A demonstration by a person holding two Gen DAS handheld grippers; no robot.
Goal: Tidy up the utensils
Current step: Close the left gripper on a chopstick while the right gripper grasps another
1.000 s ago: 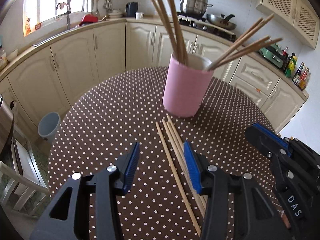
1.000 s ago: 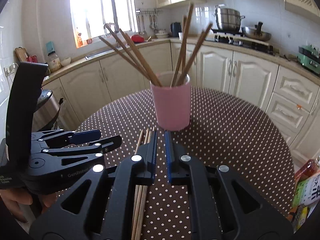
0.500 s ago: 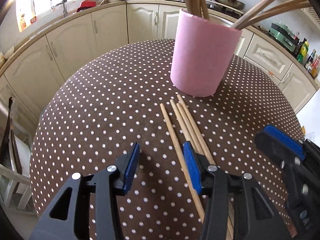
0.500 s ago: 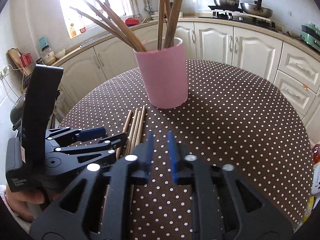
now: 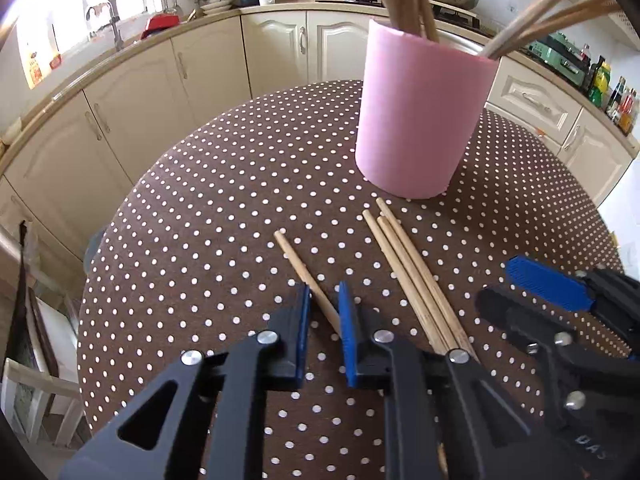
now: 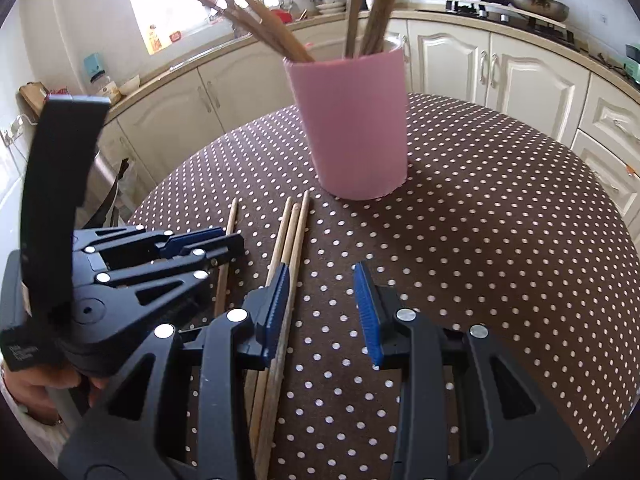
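Wooden chopstick (image 5: 308, 276) between left tool (image 5: 323, 300) pads, table-level

Legible: "DAS" in pale letters on black body of right gripper (image 5: 552, 280), at 5 o'clock in left wrist view, partly cut by frame edge. Small white print on left gripper (image 6: 208, 242) housing, 8 o'clock in right wrist view: too blurred to read.

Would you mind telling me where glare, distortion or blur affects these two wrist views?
Left wrist view: the window at upper left is washed out, and the fisheye bends the counter edge into an arc. Right wrist view: the window is blown out too, and the chopsticks in the pink cup look softly blurred.
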